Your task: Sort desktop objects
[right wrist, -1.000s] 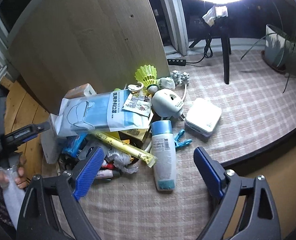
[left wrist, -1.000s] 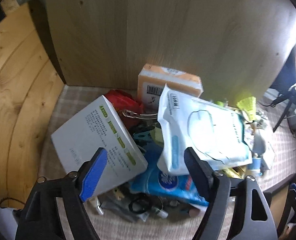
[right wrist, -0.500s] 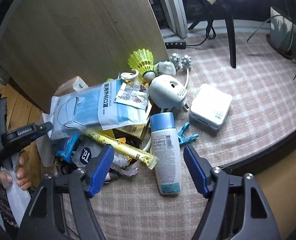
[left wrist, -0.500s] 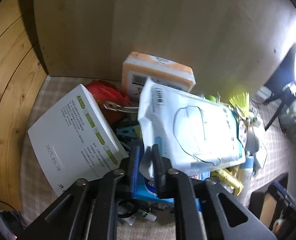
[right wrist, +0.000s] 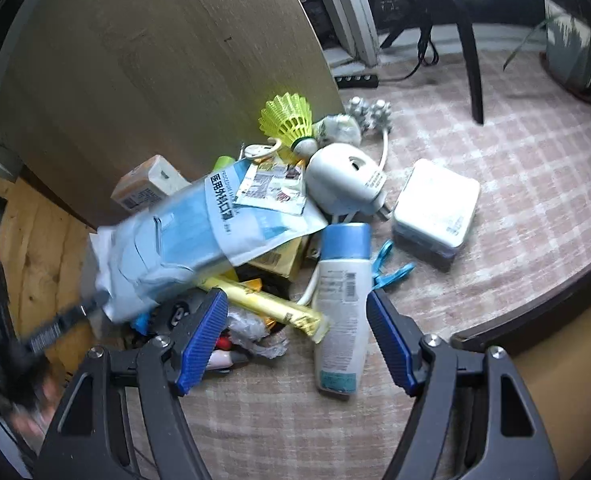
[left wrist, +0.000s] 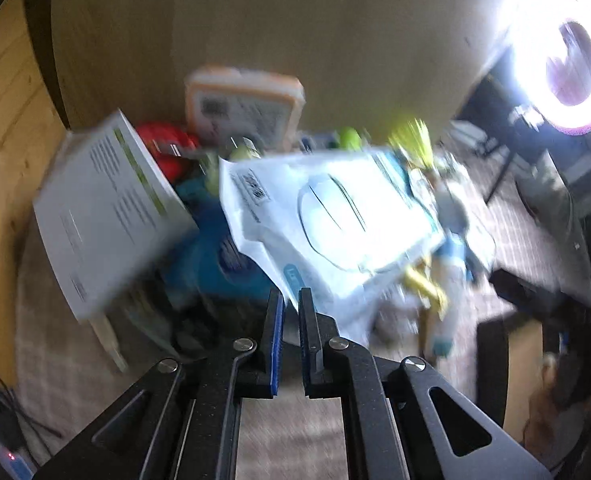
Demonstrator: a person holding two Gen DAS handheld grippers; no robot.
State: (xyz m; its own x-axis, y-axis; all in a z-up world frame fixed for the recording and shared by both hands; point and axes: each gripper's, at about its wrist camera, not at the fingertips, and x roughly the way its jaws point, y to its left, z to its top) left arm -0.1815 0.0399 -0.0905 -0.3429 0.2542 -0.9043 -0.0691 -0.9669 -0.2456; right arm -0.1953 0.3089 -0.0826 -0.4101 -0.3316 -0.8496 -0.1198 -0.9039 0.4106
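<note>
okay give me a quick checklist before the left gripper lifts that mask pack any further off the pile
1. Grip: left gripper is shut on a corner of the white and blue face mask pack. Ok, though only the edge is pinched.
2. Loose items on top: a small printed paper packet lies on the pack and may slide off. Not ok.
3. Neighbours: the white cardboard box leans right beside the pack. Cannot tell if they touch; the left view is blurred.
4. Right gripper is open, holding nothing, above the white bottle with a blue cap. Ok.
5. Drop-off spot for the pack: none identifiable. Cannot tell.
</note>
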